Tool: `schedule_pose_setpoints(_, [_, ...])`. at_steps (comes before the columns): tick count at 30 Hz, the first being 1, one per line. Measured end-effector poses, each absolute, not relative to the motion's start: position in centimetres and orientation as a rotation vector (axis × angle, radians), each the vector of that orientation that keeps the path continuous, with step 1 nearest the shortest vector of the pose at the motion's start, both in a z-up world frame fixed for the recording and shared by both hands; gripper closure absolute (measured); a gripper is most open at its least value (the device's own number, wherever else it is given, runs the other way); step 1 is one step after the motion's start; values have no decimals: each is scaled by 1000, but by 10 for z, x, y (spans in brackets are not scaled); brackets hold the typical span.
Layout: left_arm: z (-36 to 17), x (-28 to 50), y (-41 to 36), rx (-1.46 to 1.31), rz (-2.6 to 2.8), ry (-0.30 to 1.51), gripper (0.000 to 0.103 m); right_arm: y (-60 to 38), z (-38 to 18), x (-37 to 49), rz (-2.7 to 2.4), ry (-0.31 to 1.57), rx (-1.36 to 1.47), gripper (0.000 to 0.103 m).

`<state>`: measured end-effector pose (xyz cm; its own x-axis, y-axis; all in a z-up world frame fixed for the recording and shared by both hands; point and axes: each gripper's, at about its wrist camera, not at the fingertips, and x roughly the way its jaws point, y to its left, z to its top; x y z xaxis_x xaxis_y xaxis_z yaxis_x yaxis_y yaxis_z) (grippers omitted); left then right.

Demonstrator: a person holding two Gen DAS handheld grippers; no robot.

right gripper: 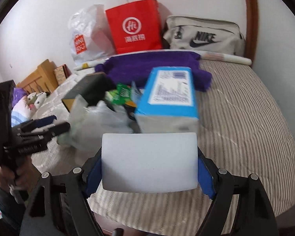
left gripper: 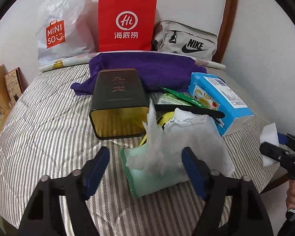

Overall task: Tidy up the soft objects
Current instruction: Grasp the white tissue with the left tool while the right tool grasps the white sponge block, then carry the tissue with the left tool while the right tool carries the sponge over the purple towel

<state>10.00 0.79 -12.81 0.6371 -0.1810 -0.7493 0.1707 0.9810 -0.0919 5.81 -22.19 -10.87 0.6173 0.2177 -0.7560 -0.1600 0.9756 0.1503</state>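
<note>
My right gripper (right gripper: 149, 163) is shut on a white foam sponge block (right gripper: 149, 162) and holds it above the striped bed; it also shows at the right edge of the left wrist view (left gripper: 269, 143). My left gripper (left gripper: 147, 169) is open around a pale green cloth (left gripper: 147, 182) and a white mesh scrub pad (left gripper: 179, 143), not closed on them. Behind lie a blue tissue pack (left gripper: 220, 100), a dark tin box (left gripper: 118, 102) and a purple towel (left gripper: 147, 68). The left gripper shows in the right wrist view (right gripper: 55, 125).
A MINISO plastic bag (left gripper: 63, 25), a red paper bag (left gripper: 126, 23) and a grey Nike bag (left gripper: 186, 41) stand against the wall. A green packet (left gripper: 177, 96) lies by the tin. The striped bedspread (left gripper: 45, 129) extends left; the bed edge is at the right.
</note>
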Motion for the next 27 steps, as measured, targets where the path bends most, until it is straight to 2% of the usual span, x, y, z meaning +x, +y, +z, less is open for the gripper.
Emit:
schedule_pose_setpoints(2, [-129,102,6,-8,-201,860,43,-229,-116,59,208,898,87,22])
schedule_pose_setpoints(5, [-131,104,3,-4,-215,869,61,-234,-126,60,204,919,104,22])
schedule_pose_setpoints(7, [-132,105,4,-14,-230,878,80,-234,-130,62,208,930,108,22])
schedule_pose_setpoints(10, [-131,104,5,-29,-253,880,84,-235,-132,62,209,931,104,22])
schedule_pose_setpoints(27, [-92,102,21,-44,-210,823,84,-236,-111,70,222,915,94,22])
